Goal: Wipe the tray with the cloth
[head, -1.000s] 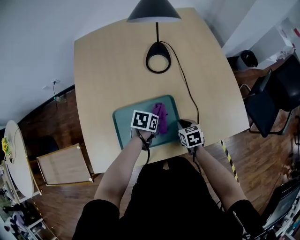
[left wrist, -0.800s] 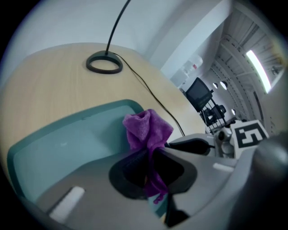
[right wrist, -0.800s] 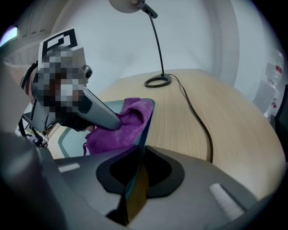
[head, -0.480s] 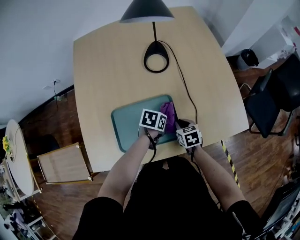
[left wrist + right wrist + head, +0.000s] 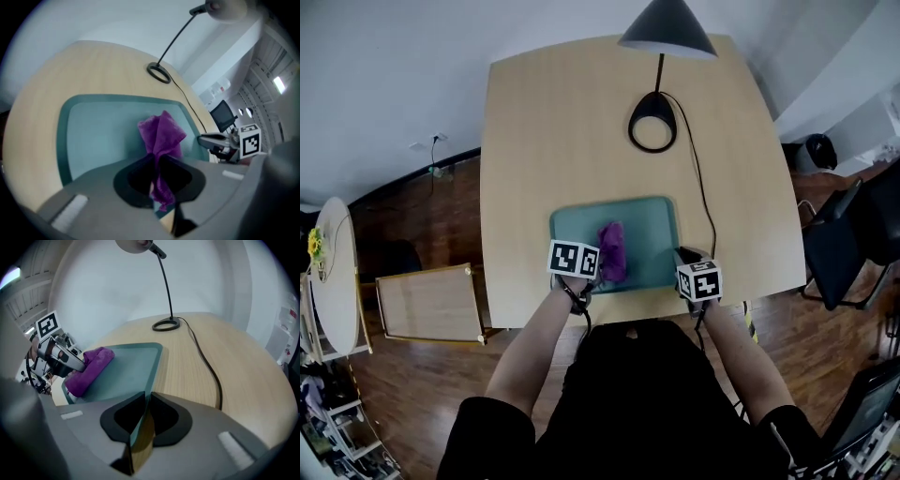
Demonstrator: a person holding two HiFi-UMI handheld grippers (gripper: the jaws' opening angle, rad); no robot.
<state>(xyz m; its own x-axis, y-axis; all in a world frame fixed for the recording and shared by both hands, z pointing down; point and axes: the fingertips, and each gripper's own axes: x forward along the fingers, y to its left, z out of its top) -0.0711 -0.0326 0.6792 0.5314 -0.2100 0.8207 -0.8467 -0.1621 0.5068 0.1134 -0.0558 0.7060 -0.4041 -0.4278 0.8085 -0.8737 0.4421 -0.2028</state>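
A teal tray (image 5: 647, 230) lies near the table's front edge. On its middle sits a bunched purple cloth (image 5: 612, 251). My left gripper (image 5: 600, 266) comes in over the tray's near rim and is shut on the cloth (image 5: 162, 136), which stands up from between the jaws onto the tray floor (image 5: 98, 136). At the tray's near right corner my right gripper (image 5: 687, 257) is shut on the tray rim (image 5: 140, 420), which runs between its jaws. The right gripper view shows the cloth (image 5: 89, 367) and left gripper (image 5: 58, 357) at the tray's left side.
A black desk lamp stands behind the tray, with its ring base (image 5: 652, 134) on the table and its shade (image 5: 667, 28) overhead. Its cable (image 5: 705, 206) runs along the tray's right side to the front edge. A dark chair (image 5: 853, 234) is right of the table.
The left gripper carried the cloth to the tray's right edge, then back left to the tray's middle. The right gripper stayed at the tray's corner. The head view has shifted.
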